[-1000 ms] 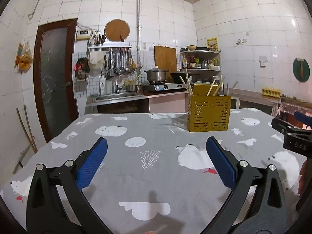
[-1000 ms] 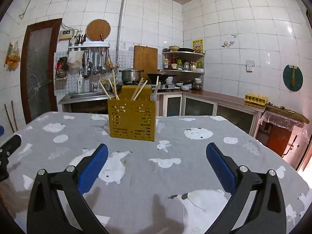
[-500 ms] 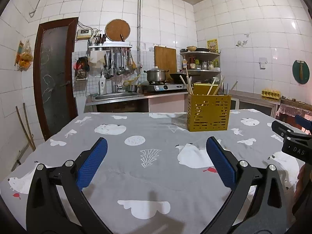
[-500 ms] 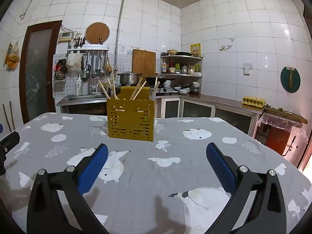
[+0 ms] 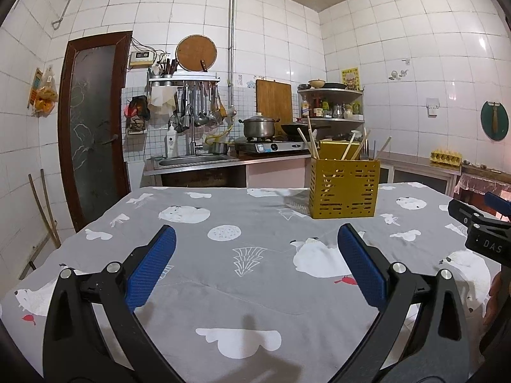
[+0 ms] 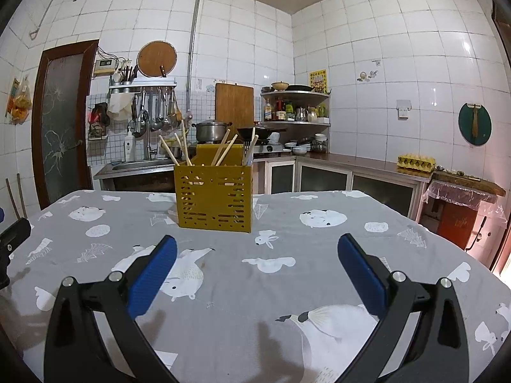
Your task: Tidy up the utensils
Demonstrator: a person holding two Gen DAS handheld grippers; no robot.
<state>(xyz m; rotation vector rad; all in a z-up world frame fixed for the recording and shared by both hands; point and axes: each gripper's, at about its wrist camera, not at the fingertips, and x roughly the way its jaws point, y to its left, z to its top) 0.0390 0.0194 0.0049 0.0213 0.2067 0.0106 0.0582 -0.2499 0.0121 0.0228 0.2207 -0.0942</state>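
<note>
Left gripper (image 5: 255, 255): jaws spread wide, nothing between the blue pads, held above the desk (image 5: 242, 274). Right gripper (image 6: 257, 257): jaws equally wide, empty, also over the grey animal-print cloth. Yellow perforated utensil holder (image 6: 214, 199) stands upright on the desk, well ahead of both grippers, directly ahead in the right wrist view, off to the right in the left wrist view. Chopsticks (image 6: 223, 151) lean out of its compartments; fork tines show toward its right side. Behind: sink, stove with pot (image 5: 258, 126), corner shelves.
</note>
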